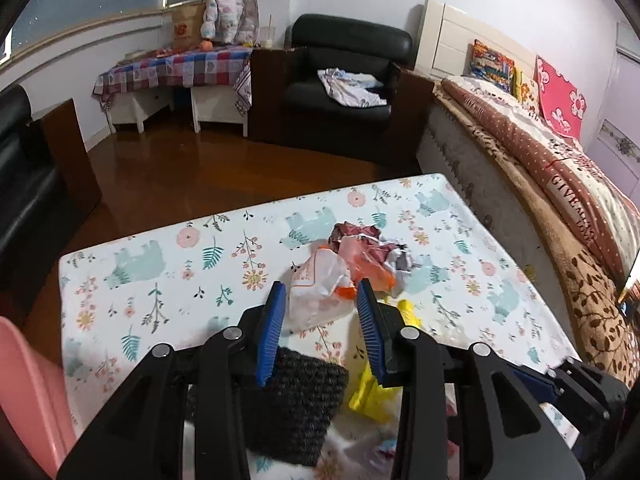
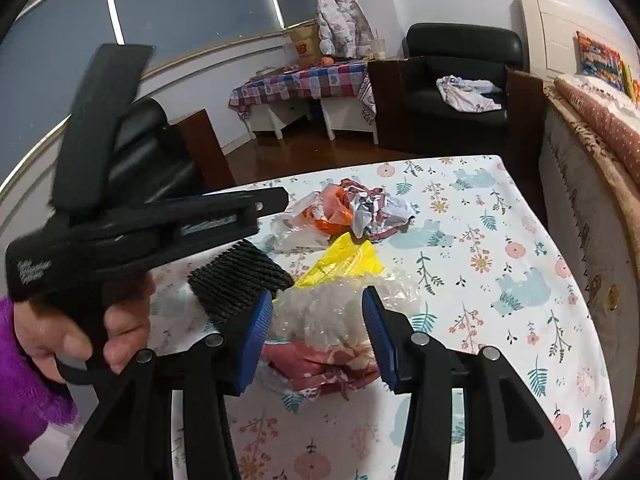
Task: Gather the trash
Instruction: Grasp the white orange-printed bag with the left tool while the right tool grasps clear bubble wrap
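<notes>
Trash lies on a floral tablecloth [image 1: 160, 264]. In the left wrist view my left gripper [image 1: 322, 292] is open, its blue pads on either side of a clear and orange plastic bag [image 1: 320, 288]. Behind the bag is crumpled red and silver wrapper [image 1: 372, 244]; a yellow plastic piece [image 1: 372, 392] and a dark woven basket [image 1: 304, 400] lie below the gripper. In the right wrist view my right gripper [image 2: 318, 308] is open around clear bubble wrap [image 2: 320, 316], which lies over pink wrapper [image 2: 320, 364]. The left gripper's body [image 2: 160, 220] and the basket [image 2: 240, 280] show at left.
A bed [image 1: 560, 168] runs along the table's right side. A black armchair [image 1: 344, 84] and a checked side table [image 1: 176, 68] stand across the wooden floor. A pink chair [image 1: 28, 384] is at the table's near left.
</notes>
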Action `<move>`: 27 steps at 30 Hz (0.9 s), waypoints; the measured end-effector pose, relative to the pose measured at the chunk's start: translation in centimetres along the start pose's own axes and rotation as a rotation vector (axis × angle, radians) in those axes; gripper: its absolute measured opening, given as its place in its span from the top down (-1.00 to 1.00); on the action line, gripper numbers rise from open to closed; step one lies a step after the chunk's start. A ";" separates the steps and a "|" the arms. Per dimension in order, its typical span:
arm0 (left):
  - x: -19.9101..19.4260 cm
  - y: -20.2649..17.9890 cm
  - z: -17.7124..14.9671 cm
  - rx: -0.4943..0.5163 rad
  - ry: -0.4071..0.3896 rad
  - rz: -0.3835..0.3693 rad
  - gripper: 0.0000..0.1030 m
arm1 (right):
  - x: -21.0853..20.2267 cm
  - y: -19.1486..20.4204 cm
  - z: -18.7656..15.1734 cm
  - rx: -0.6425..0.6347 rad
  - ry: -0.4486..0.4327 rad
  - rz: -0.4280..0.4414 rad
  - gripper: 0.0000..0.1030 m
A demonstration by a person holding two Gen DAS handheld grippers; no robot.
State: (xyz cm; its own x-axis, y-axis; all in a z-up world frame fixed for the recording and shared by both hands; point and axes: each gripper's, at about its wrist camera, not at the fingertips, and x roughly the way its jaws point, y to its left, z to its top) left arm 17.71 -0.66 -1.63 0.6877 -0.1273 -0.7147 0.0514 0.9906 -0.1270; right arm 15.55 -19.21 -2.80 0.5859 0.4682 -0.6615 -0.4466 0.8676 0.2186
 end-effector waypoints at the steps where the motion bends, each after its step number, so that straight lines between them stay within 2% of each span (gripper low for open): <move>1: 0.5 0.1 0.1 -0.004 0.007 -0.002 0.28 | 0.2 -0.2 -0.1 -0.002 0.004 -0.005 0.10; 9: 4.6 0.5 -0.3 -0.029 0.067 -0.017 0.28 | 1.2 -1.8 -0.9 0.051 0.032 0.003 0.10; 11: 4.6 0.3 -0.7 -0.034 0.051 -0.030 0.29 | 1.1 -2.1 -1.0 0.064 0.033 0.003 0.21; 12: 4.5 0.2 -0.8 -0.033 0.042 -0.032 0.30 | 1.1 -2.4 -1.0 0.072 0.038 0.002 0.39; 13: 4.2 0.1 -1.1 -0.030 0.027 -0.031 0.40 | 1.1 -2.5 -1.1 0.079 0.042 0.003 0.43; 17: 3.2 0.0 -1.3 -0.040 0.002 -0.028 0.48 | 0.7 -3.1 -1.2 0.105 0.034 0.005 0.54; 22: 0.9 0.2 -1.6 -0.066 -0.027 -0.026 0.49 | 0.1 -3.3 -1.5 0.123 0.025 0.018 0.60; 27: -2.0 0.1 -2.5 -0.058 -0.049 0.009 0.49 | -1.2 -3.5 -1.2 0.134 -0.014 0.046 0.72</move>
State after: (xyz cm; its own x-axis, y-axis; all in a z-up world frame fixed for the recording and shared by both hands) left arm 14.57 -0.48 -1.94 0.7229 -0.1139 -0.6815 0.0034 0.9869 -0.1614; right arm 15.60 -22.97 -3.59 0.5764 0.5095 -0.6388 -0.3793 0.8593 0.3432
